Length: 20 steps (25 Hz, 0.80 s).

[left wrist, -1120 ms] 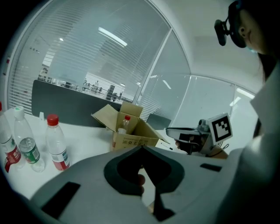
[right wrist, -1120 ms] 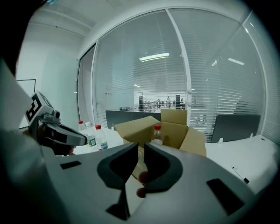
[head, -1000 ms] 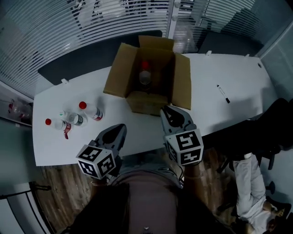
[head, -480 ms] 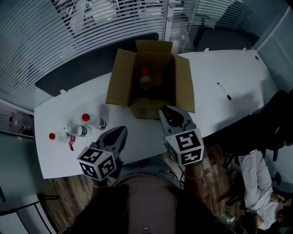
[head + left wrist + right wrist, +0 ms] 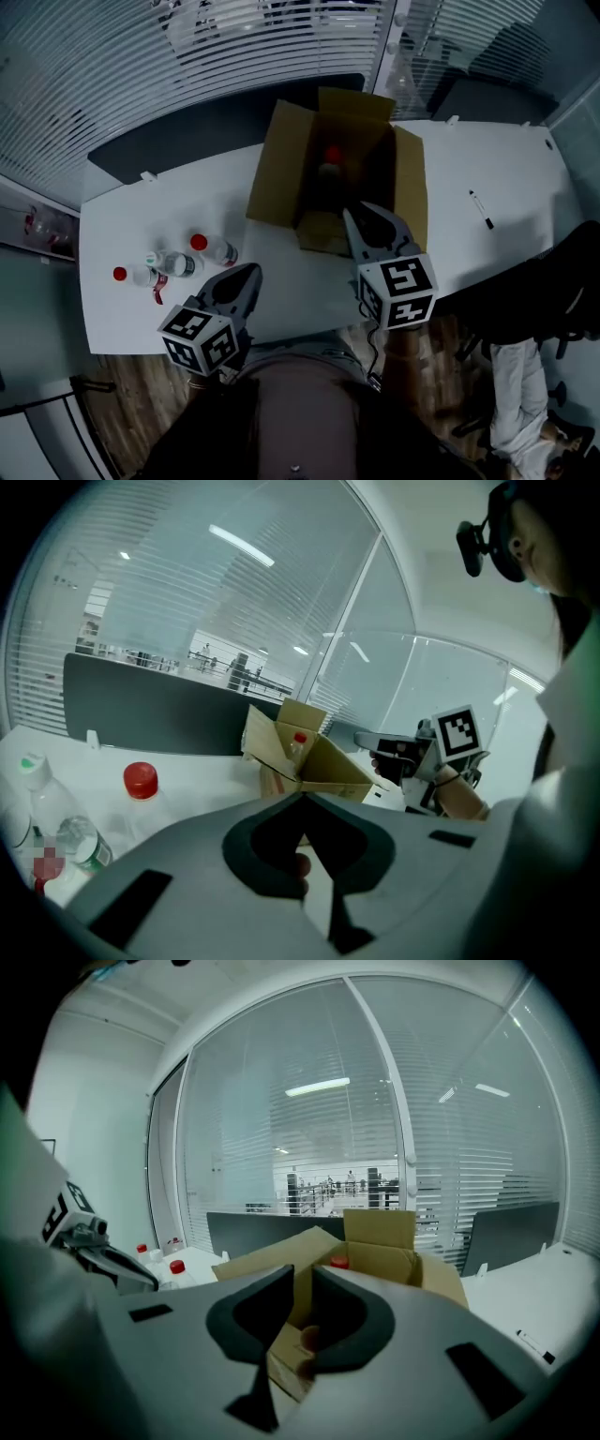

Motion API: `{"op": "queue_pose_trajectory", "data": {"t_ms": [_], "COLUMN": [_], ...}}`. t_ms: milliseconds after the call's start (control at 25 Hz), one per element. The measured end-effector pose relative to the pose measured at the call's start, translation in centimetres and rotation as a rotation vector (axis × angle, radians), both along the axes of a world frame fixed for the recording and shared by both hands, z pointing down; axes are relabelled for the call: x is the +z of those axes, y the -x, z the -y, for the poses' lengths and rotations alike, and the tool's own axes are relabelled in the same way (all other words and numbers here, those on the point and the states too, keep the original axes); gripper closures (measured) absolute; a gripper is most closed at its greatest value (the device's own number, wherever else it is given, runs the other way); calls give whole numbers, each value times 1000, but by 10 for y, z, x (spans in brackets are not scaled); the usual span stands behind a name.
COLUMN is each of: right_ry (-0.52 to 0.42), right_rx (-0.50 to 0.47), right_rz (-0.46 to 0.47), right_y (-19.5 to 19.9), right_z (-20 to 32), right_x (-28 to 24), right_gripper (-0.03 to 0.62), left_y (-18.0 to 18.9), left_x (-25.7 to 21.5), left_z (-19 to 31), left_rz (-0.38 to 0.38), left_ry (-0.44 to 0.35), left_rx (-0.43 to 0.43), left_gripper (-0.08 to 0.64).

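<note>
An open cardboard box (image 5: 281, 173) stands at the back of the white table (image 5: 122, 211), with a red-capped bottle (image 5: 331, 157) upright inside. Three more bottles (image 5: 174, 263) lie or stand together at the table's left. My left gripper (image 5: 249, 272) hovers over the front edge, just right of those bottles, jaws shut and empty (image 5: 304, 797). My right gripper (image 5: 362, 211) hangs over the box's near wall, jaws shut with only a thin slit and nothing between them (image 5: 302, 1269). The box (image 5: 375, 1241) fills the right gripper view.
A black pen (image 5: 479, 208) lies on the table's right part. A dark partition panel (image 5: 225, 122) runs behind the table before glass walls with blinds. A dark office chair (image 5: 553, 281) stands at the right, over wooden floor (image 5: 122, 394).
Both grippers have moved forward over the table. The right one has come up to the box's near wall; the bottles now sit closer and lower in the left gripper view. Jaws unchanged.
</note>
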State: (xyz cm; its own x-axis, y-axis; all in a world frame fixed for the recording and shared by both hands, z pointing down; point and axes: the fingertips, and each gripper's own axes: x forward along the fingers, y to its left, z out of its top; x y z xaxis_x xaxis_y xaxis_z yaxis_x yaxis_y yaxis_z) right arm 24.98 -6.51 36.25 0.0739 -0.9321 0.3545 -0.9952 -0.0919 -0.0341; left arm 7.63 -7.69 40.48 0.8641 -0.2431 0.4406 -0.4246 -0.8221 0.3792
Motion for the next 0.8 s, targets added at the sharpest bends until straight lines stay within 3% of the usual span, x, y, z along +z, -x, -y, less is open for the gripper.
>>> {"op": "queue_pose_trajectory", "data": {"t_ms": [400, 800], "right_ry": [13, 77], "right_rx": [-1, 7], "right_rz": [-12, 8], "right_y": [-23, -41], "right_z": [55, 99], "right_x": [-2, 22], "right_gripper": [526, 480], "left_y": [25, 34], "left_x": [8, 18], "left_z": [30, 55], "left_rz": [8, 24], "left_ry": [27, 50], "left_rx": [-123, -184], "left_gripper": [554, 554]}}
